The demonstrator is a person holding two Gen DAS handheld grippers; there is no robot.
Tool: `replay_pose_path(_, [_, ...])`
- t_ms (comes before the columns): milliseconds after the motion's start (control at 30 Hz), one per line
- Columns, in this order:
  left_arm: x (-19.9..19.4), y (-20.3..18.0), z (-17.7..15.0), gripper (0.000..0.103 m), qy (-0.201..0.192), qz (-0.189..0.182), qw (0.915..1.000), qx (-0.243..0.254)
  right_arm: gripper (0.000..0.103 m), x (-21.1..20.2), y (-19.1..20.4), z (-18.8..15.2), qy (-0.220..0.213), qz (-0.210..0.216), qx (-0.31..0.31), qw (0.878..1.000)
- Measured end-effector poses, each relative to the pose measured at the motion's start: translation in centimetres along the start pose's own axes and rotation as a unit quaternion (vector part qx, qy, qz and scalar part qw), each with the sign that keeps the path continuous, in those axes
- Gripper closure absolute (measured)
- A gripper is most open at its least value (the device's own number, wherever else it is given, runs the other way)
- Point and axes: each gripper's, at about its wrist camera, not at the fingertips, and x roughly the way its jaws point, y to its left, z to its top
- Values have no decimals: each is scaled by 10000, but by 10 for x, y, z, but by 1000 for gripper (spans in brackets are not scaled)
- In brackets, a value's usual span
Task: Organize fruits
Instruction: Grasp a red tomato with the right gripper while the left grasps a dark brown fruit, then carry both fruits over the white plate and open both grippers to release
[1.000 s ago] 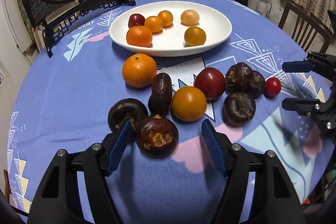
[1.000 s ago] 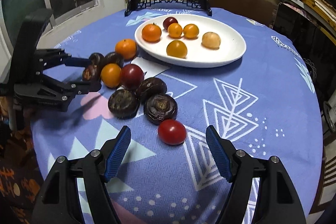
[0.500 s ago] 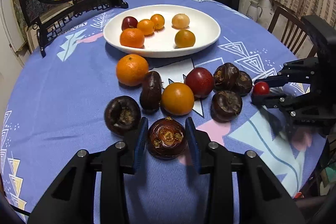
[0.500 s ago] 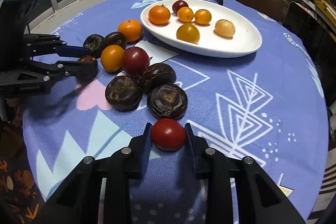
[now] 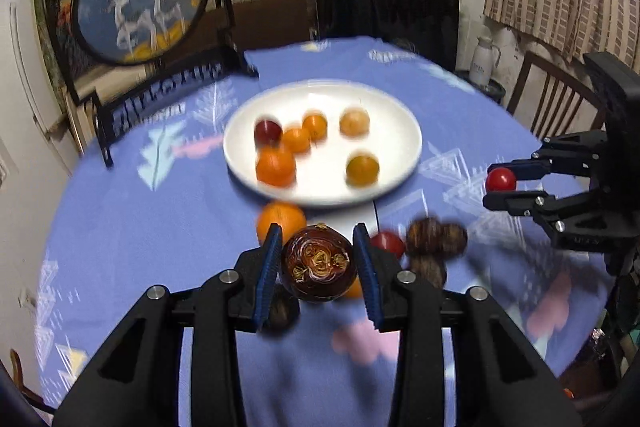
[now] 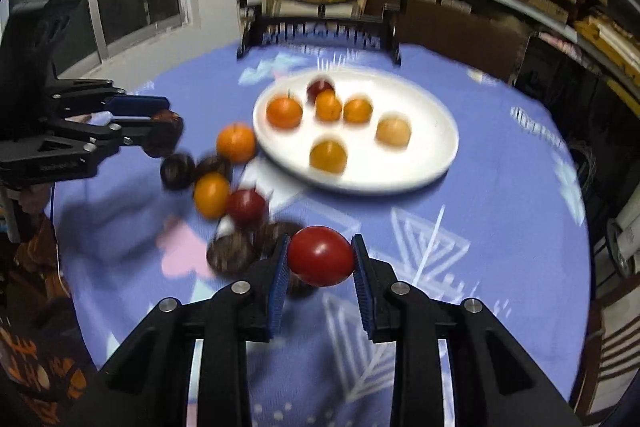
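My left gripper (image 5: pixel 318 267) is shut on a dark brown water chestnut (image 5: pixel 318 269) and holds it above the blue tablecloth. My right gripper (image 6: pixel 320 261) is shut on a small red tomato (image 6: pixel 321 255), also lifted; both show in the left wrist view (image 5: pixel 500 179). A white oval plate (image 5: pixel 400 163) holds several oranges and a dark red fruit (image 5: pixel 267 131). Loose fruit lies in front of the plate: an orange (image 6: pixel 236 142), a smaller orange (image 6: pixel 211 195), a dark red plum (image 6: pixel 246 206) and several brown water chestnuts (image 6: pixel 230 254).
A round painted screen on a black stand (image 5: pixel 138 3) is at the table's back left. A dark chair back (image 5: pixel 384 15) and a wooden chair (image 5: pixel 552 99) stand beyond the table's edge. A white jug (image 5: pixel 483 61) sits behind the table.
Both grippers have lifted off the table with their fruit, the left with the water chestnut and the right with the tomato. The views are blurred by the motion.
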Motion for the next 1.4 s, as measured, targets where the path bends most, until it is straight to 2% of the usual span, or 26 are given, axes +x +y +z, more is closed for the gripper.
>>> replay_pose_path(100, [3,1,30,67,-202,67,9998,14,72,-6,-4,23,-277,-69,8,9996])
replay_pose_path(267, [25,1,68,67,-318,221,9992,0,72,1,-15,62,-609,-81,105,9981])
replay_pose_path(400, [52,0,85,67,-198,304,9993,12,72,16,-28,83,-749,-20,334,9966])
replay_pose_path(533, [84,-1,99,67,-37,416,9991,38,72,43,-42,95,-698,50,556,9960])
replay_pose_path(833, [134,9,109,67,275,524,9982,-27,72,92,-67,107,-492,83,897,9947])
replay_pose_path(1267, [153,13,112,67,387,609,9974,-60,72,112,-76,115,-442,89,1013,9938])
replay_pose_path(1333, [154,15,113,67,410,659,9969,-111,69,113,-78,115,-468,30,1094,9929])
replay_pose_path(1367, [154,16,113,66,406,673,9968,-146,62,112,-80,116,-472,54,1137,9924])
replay_pose_path(1400, [153,18,113,61,407,696,9966,-186,59,110,-82,116,-496,79,1194,9916])
